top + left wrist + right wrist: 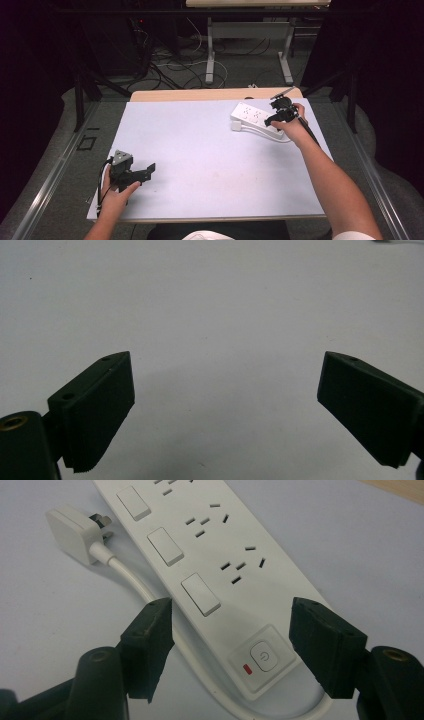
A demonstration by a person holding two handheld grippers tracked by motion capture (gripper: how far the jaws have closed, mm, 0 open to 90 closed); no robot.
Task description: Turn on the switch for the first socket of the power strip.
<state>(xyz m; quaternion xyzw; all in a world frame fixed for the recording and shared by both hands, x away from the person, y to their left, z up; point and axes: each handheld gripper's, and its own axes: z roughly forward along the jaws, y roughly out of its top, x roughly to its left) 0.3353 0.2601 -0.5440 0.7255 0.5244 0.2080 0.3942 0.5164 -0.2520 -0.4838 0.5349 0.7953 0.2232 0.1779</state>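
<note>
A white power strip (252,117) lies at the far right of the white mat (210,150). In the right gripper view the power strip (225,550) shows several sockets, rocker switches and a round power button (263,655) beside a red mark. Its white plug (72,532) lies unplugged next to it, with the cord (135,580) curling round the near end. My right gripper (275,116) hovers at that button end, and the right gripper (232,610) has its jaws apart on either side of the strip; no pad visibly presses on it. My left gripper (145,175) rests near the front left, and the left gripper (225,360) stands wide open over bare mat.
The mat covers a wooden table whose far edge (210,94) shows behind it. Past the table are desk legs (210,55) and loose cables on the floor. A metal rail (50,180) runs along the left side.
</note>
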